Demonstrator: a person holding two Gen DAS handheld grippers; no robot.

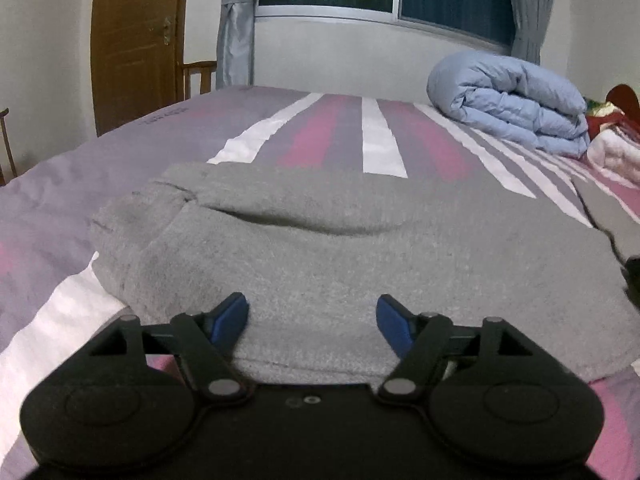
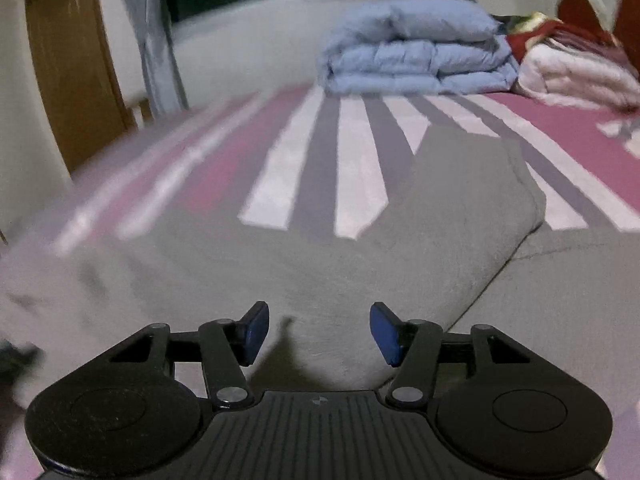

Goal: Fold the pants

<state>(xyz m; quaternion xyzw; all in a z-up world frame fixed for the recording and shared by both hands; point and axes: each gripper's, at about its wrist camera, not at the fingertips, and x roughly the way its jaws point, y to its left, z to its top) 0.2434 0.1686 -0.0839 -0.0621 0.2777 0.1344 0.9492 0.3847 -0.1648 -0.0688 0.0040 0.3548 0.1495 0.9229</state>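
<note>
Grey fleece pants (image 1: 360,248) lie spread on the striped bed, a pocket opening across their middle and the waistband end at the left. My left gripper (image 1: 312,320) is open and empty, its blue pads just over the near edge of the pants. In the right wrist view the same grey pants (image 2: 400,248) show a folded-over part with a rounded edge at the right. My right gripper (image 2: 319,330) is open and empty, low over the grey fabric. A dark edge of the other gripper shows at the far right of the left wrist view (image 1: 632,276).
The bed has a purple, pink and white striped sheet (image 1: 384,140). A folded light blue duvet (image 1: 516,100) lies at the far right, with pink and red bedding (image 2: 576,68) beside it. A wooden door (image 1: 136,40), a chair, curtains and a window stand behind.
</note>
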